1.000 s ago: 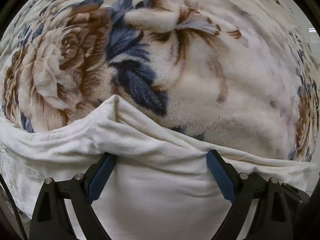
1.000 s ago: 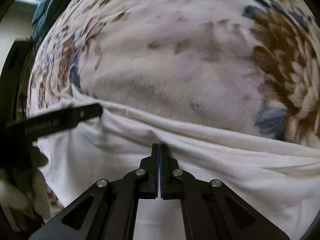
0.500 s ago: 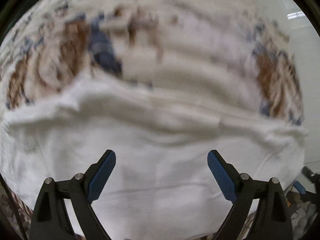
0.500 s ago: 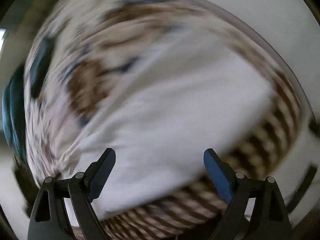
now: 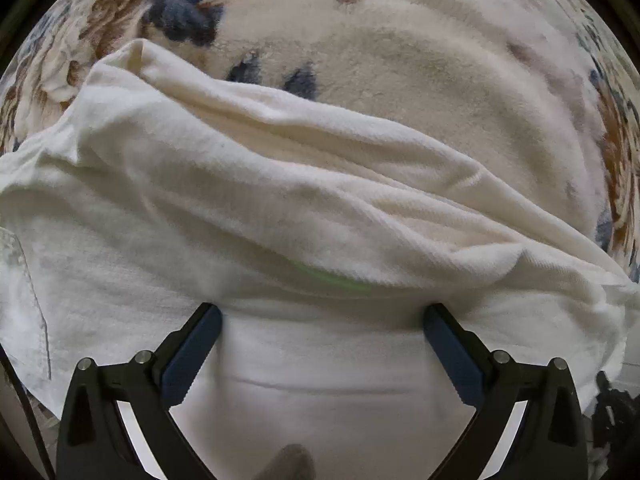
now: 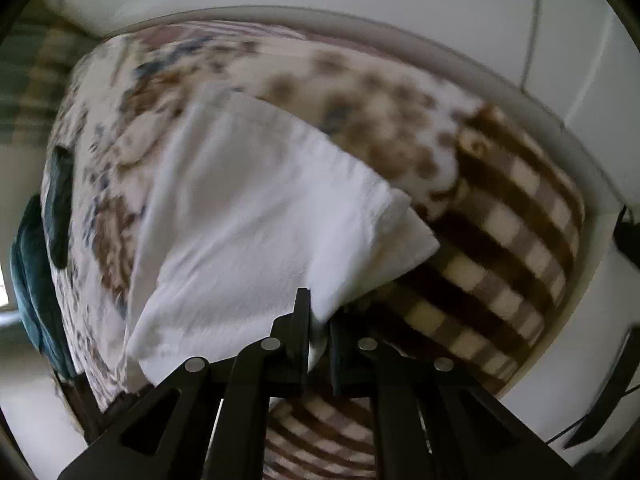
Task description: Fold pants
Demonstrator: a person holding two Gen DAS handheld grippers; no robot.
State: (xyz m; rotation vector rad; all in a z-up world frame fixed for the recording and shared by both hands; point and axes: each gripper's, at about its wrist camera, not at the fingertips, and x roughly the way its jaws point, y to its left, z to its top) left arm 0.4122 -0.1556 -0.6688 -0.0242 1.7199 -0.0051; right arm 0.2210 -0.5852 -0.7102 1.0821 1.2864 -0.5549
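My left tongs [image 5: 322,320] point straight down over the white pants [image 5: 280,200], and their jaws are opening, spread wide with the blue pads [image 5: 192,350] standing far apart. The tips rest at the cloth's surface, just below a thick rolled fold that runs across the view, but the pads do not press on anything; the fabric between them lies flat and free. At the left edge of that view I see a stitched seam [image 5: 36,312] on the pants.

My right tongs [image 6: 318,320] are closing, the jaws nearly together, and a thin edge of the white pants [image 6: 248,216] sits in the narrow gap between them, at the garment's lower corner. That view is blurred, so I cannot tell how firmly the pads bite.

The pants lie on a bed, spread over a plush floral blanket [image 5: 420,60] in cream, brown and blue. In the right view, a brown-and-cream checked blanket [image 6: 500,248] lies just beside the pants' corner, and a teal cloth [image 6: 28,272] hangs at the bed's far left edge.
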